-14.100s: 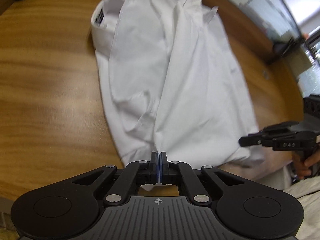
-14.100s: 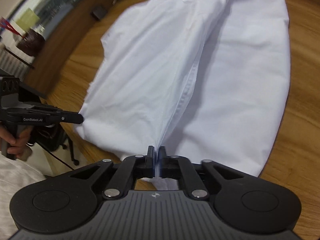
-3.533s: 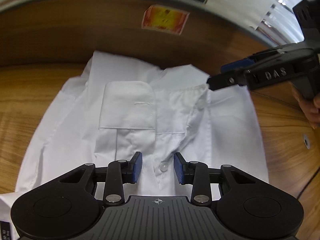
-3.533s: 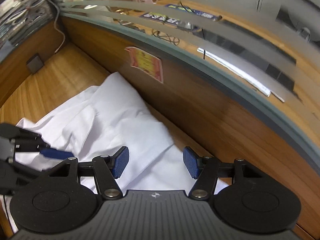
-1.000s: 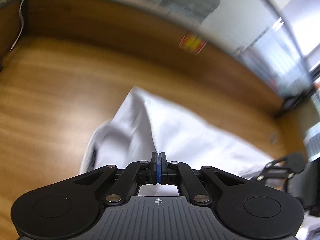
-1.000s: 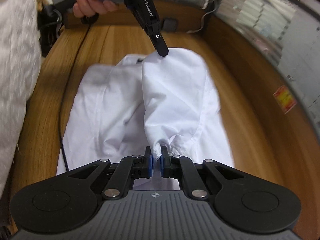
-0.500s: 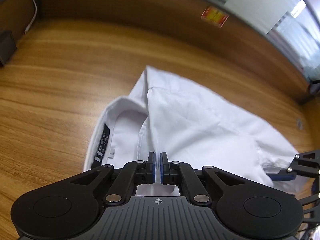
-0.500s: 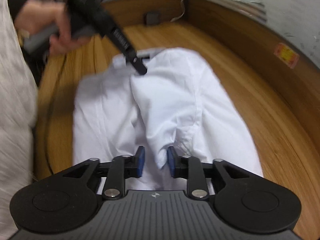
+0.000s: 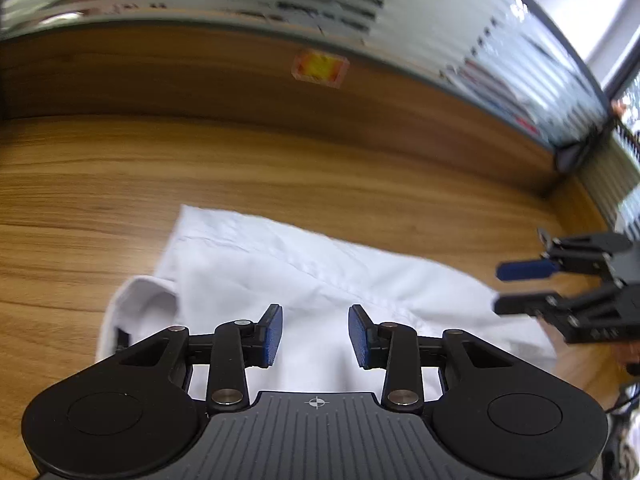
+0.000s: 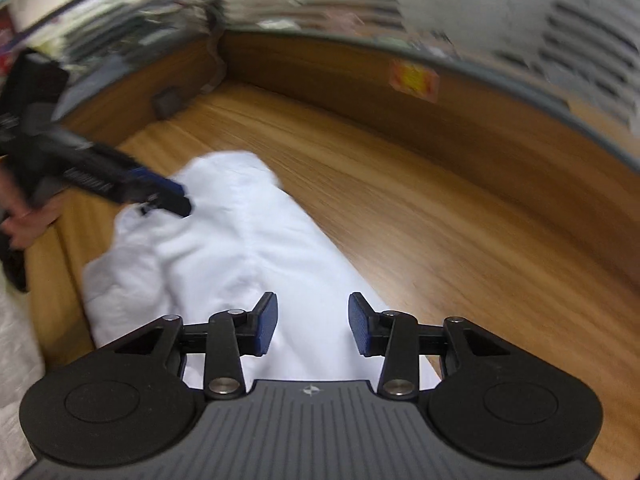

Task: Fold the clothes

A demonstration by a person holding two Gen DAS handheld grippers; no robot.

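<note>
Both the left gripper (image 9: 315,335) and right gripper (image 10: 313,323) hang open above the limp, light white shirt (image 9: 304,280), probably best pinched at a seamed edge

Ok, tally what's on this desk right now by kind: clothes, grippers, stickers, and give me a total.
White shirt: 1
Grippers: 2, the left gripper and the right gripper, both open and holding nothing
Orange sticker on the wooden panel behind the desk: 1
Total: 4

Place: an office is suggested.
Evidence: wooden counter (image 9: 280,168), frosted striped glass partition (image 9: 400,20), wall socket (image 10: 166,102) are seen.
</note>
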